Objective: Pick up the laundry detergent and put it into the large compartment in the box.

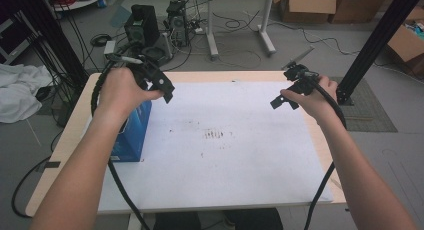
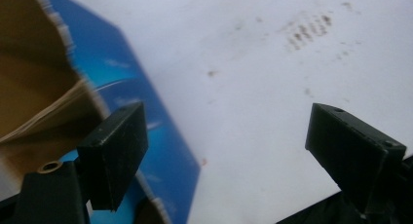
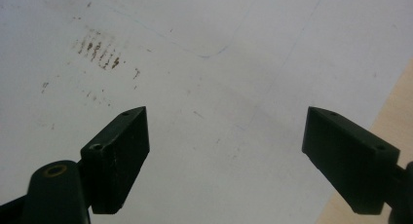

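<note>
Left gripper (image 2: 226,151) jaws apart, empty | blue box (image 2: 141,102) beside | right gripper (image 3: 226,156) jaws apart

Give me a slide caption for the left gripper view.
Left gripper open above the white mat, beside the open blue box, nothing between its jaws.

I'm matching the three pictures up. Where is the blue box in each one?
High view: blue box at the table's left edge, beside the left forearm.
Left gripper view: at left, open top showing, behind one finger.
Right gripper view: not in it.
Shared landmark: the brown smudge marks on the white sheet.
</note>
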A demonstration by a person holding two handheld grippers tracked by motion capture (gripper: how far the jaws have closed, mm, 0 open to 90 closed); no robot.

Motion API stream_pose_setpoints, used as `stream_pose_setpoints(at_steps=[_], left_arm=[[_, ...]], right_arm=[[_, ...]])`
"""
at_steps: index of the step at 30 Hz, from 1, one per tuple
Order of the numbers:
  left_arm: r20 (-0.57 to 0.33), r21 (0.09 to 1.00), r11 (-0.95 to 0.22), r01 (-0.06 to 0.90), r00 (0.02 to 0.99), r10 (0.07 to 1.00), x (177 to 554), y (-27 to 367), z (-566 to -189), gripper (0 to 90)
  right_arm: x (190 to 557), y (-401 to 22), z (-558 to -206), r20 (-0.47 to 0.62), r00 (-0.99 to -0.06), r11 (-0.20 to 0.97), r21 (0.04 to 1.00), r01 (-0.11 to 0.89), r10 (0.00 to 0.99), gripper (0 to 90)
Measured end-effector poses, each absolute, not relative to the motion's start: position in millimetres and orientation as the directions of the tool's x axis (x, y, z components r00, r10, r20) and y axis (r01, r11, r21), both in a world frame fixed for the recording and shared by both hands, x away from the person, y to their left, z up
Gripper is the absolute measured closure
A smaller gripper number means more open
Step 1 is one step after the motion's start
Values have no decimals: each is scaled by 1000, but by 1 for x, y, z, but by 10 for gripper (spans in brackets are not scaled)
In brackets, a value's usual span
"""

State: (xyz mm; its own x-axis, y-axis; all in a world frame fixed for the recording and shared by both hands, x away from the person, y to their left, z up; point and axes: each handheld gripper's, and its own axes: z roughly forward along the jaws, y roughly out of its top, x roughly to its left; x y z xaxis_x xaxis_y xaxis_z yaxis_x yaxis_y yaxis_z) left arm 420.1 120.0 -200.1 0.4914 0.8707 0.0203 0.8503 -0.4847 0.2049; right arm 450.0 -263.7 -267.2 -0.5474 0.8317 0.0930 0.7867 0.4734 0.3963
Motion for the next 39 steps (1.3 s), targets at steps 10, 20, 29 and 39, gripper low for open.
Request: stream_pose_setpoints(at_steps=[10, 20, 29, 39], left_arm=[[5, 197, -605, 772, 616, 788, 420, 68, -232, 158], [-13, 177, -665, 726, 677, 736, 416, 35, -254, 157], [-20, 161, -679, 716, 691, 723, 415, 26, -262, 158], [-18, 159, -684, 712, 694, 719, 413, 23, -263, 157]], right_arm=[[452, -263, -266, 90, -544, 473, 391, 790, 834, 172], [451, -262, -264, 79, -548, 479, 392, 785, 833, 172], [450, -261, -264, 85, -552, 481, 393, 784, 830, 174], [449, -262, -265, 88, -554, 482, 394, 783, 828, 173]])
